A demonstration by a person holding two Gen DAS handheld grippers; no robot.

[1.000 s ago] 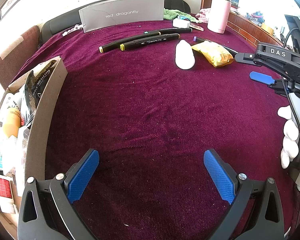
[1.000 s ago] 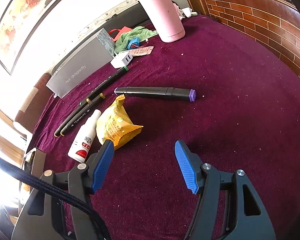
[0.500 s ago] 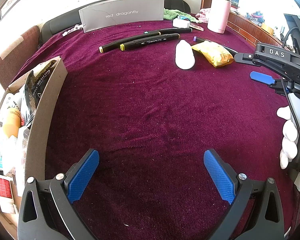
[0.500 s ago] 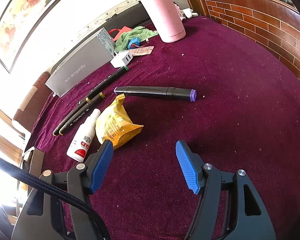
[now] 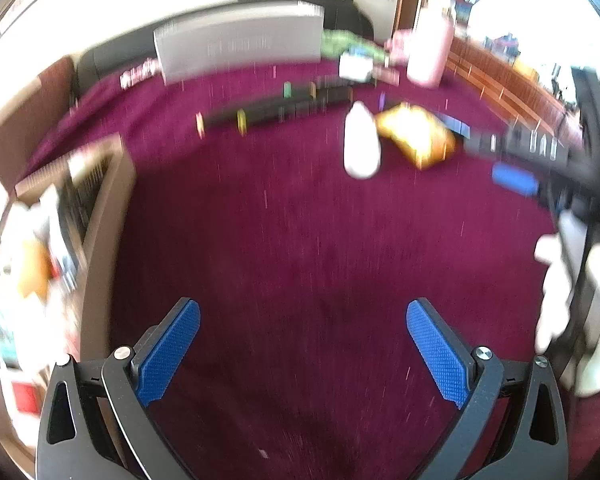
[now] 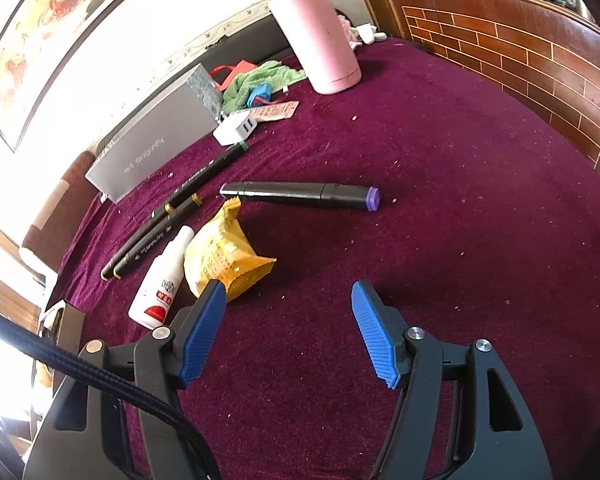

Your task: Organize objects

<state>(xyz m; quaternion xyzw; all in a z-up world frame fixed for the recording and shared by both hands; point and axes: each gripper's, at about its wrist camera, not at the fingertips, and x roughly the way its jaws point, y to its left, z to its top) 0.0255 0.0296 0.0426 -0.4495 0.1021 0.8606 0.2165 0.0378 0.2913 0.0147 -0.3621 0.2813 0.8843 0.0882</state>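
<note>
My right gripper (image 6: 286, 304) is spread wide and holds nothing, its left fingertip just in front of the yellow snack packet (image 6: 220, 256), with the white bottle (image 6: 162, 280) beside that and the purple-capped marker (image 6: 300, 194) beyond. My left gripper (image 5: 302, 322) gapes equally wide over bare maroon cloth (image 5: 300, 240), the cardboard box (image 5: 100, 216) at its left in a blurred view.

We counted three black markers (image 6: 300, 193), one white bottle (image 6: 160, 282), one yellow snack packet (image 6: 224, 256), one pink flask (image 6: 320, 36), one white charger (image 6: 236, 127), one grey box (image 6: 156, 148).
</note>
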